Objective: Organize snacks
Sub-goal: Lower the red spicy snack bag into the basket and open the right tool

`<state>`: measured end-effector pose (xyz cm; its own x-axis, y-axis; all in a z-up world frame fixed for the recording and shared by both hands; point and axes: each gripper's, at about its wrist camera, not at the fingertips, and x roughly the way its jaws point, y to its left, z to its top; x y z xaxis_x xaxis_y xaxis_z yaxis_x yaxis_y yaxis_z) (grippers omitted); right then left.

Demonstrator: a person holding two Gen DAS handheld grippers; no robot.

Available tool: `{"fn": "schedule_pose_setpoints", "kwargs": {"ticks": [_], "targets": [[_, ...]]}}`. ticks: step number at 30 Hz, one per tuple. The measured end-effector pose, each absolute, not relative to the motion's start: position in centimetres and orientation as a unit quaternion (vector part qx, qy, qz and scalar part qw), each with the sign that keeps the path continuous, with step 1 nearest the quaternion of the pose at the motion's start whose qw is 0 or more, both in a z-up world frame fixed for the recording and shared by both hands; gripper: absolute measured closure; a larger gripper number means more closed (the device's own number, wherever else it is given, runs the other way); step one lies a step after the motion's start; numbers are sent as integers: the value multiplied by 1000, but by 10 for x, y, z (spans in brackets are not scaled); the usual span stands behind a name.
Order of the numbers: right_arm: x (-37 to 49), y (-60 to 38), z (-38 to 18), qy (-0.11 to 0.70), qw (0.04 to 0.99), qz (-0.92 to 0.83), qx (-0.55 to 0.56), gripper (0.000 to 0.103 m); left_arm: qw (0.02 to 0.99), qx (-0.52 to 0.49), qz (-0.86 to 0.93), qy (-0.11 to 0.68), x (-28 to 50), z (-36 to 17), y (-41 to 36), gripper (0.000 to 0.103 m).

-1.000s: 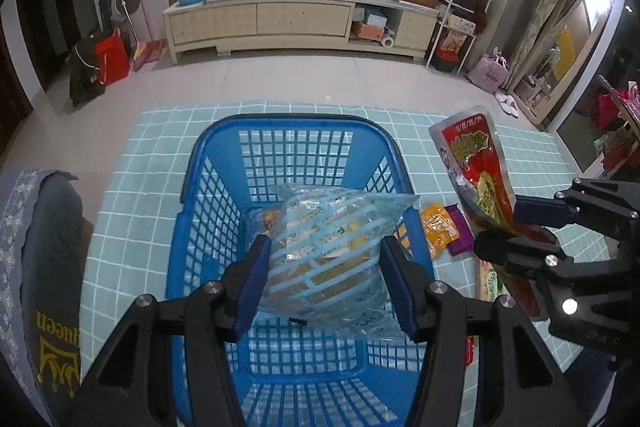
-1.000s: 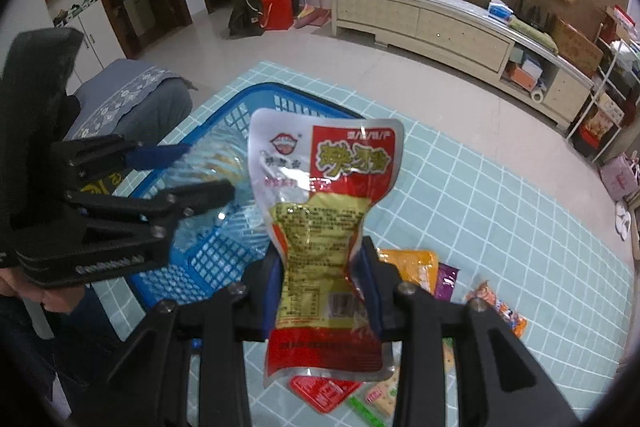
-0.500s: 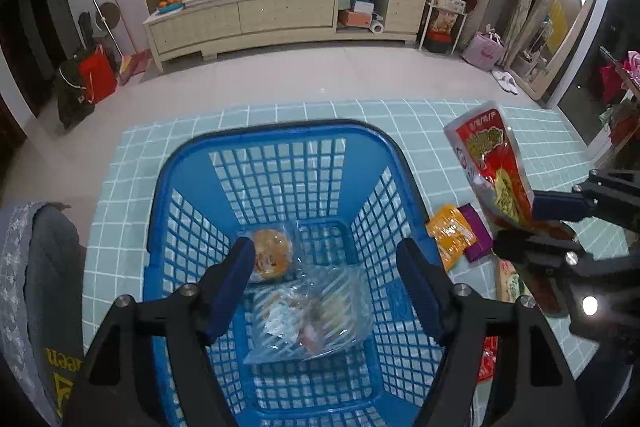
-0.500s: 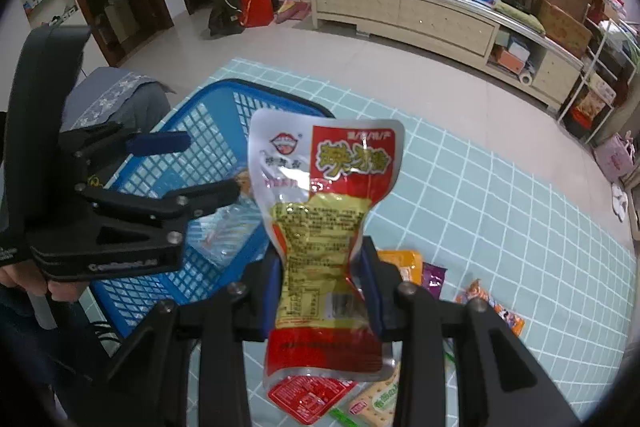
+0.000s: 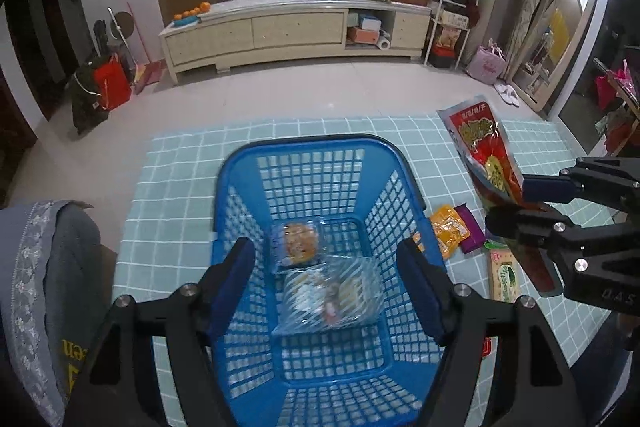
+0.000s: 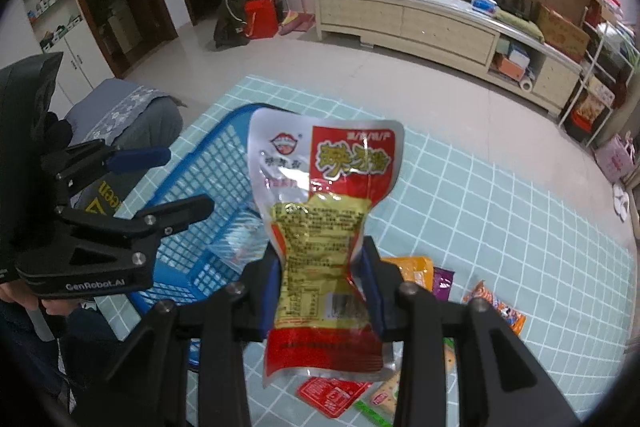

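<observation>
A blue mesh basket (image 5: 300, 151) stands on the teal checked mat (image 5: 176, 187). On its floor lie a clear striped bag of snacks (image 5: 332, 299) and a small clear pack with an orange cake (image 5: 296, 245). My left gripper (image 5: 326, 283) hangs open above them, holding nothing. My right gripper (image 6: 322, 283) is shut on a red and silver snack pouch (image 6: 324, 195), held upright to the right of the basket (image 6: 200, 187). The same pouch (image 5: 484, 151) shows at the right of the left wrist view. Loose snack packets (image 5: 452, 231) lie on the mat right of the basket.
A grey cushioned seat (image 5: 44, 267) sits left of the basket. More packets (image 6: 496, 311) lie on the mat (image 6: 480, 195) near the right gripper. A long cream cabinet (image 5: 296, 27) lines the far wall, with a red bag (image 5: 112, 83) and shelves (image 5: 452, 15) beside it. A hand (image 6: 24, 301) holds the left gripper.
My left gripper let go of the clear striped bag, which dropped to the basket floor, and the jaws spread and lifted a little. The right gripper still holds the pouch.
</observation>
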<state>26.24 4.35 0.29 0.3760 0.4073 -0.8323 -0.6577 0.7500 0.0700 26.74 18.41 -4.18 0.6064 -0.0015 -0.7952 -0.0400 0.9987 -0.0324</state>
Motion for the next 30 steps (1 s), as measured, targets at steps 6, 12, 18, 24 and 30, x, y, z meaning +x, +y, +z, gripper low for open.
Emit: {"fn": "schedule_pose_setpoints", "kwargs": {"ticks": [6,12,18,24,30], "targets": [[248,69,15,437,816,343,-159,62,900,-35,29,434,249,-31,213,32],[237,96,15,421,808,364,-195,62,899,-47,50,433,235,-30,237,32],[235,119,8,408,792,385,-242,61,892,-49,60,445,228,-38,253,32],[244,134,-10,403,775,388,-293,60,891,-48,61,447,228,-45,255,32],[247,146,-25,384,758,398,-346,57,888,-35,61,454,241,-57,253,32]]}}
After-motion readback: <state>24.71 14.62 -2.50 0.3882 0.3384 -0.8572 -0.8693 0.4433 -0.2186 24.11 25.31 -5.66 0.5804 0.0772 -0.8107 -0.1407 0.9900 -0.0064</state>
